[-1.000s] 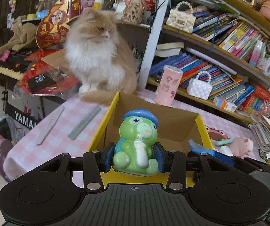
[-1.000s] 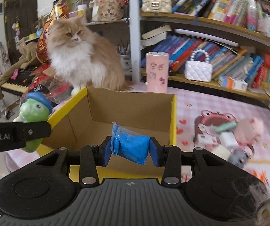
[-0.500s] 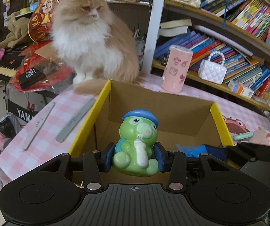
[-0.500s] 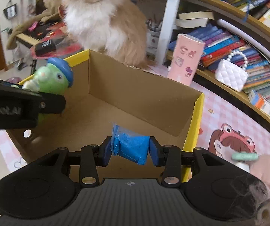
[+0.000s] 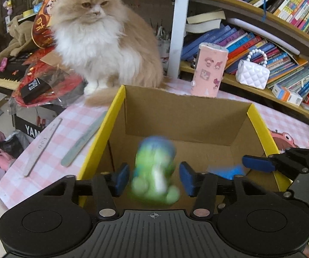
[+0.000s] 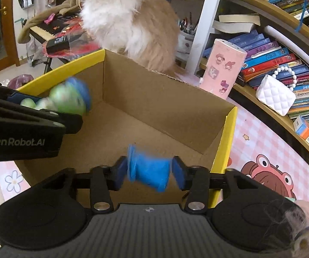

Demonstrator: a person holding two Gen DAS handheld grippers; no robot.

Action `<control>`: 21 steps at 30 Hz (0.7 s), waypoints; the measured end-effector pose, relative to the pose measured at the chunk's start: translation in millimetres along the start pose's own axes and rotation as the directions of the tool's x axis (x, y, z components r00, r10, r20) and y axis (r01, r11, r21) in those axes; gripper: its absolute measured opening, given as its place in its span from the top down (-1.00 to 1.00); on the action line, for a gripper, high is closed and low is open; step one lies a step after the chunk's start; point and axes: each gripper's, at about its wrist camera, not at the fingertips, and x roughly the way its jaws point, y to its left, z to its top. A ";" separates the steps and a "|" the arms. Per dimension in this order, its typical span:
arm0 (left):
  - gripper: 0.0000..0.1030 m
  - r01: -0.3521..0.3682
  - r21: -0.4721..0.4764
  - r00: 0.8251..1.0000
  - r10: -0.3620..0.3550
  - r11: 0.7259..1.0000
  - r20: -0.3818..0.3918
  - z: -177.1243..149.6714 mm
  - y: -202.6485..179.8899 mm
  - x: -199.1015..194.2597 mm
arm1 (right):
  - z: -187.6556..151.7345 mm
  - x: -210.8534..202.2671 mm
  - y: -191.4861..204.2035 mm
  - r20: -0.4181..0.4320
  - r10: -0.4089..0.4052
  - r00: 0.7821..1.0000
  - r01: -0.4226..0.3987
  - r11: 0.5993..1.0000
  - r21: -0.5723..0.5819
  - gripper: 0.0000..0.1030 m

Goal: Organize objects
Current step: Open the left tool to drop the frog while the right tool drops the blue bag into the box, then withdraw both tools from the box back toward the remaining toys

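Both grippers hang over the open cardboard box [image 5: 184,116] to drop their loads inside. The left gripper [image 5: 154,178] has just opened its fingers; the blurred green toy [image 5: 155,172] falls free. The right gripper [image 6: 150,172] has also been opening, and the blue packet [image 6: 148,169] slips loose between its fingers.

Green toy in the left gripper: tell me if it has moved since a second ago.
Yes. The green toy has gone forward and down, past the near edge of the cardboard box, and is blurred, loose between fingers that have just been opening.
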 end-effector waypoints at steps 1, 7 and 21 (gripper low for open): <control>-0.30 0.000 -0.009 1.000 0.000 1.000 0.011 1.0 1.2 -2.0 | -0.2 -1.5 -0.6 0.009 0.002 1.000 -0.002 1.000 0.008 -0.03; -0.43 0.010 -0.036 0.992 -0.006 0.999 0.127 4.9 7.0 -36.9 | -3.0 -21.9 2.4 0.059 0.001 0.998 -0.004 0.999 0.052 -0.11; -0.64 0.012 -0.068 0.965 0.006 0.998 0.261 -29.6 39.7 -117.5 | -19.4 -119.4 38.8 0.196 -0.076 0.978 0.030 0.973 0.228 -0.15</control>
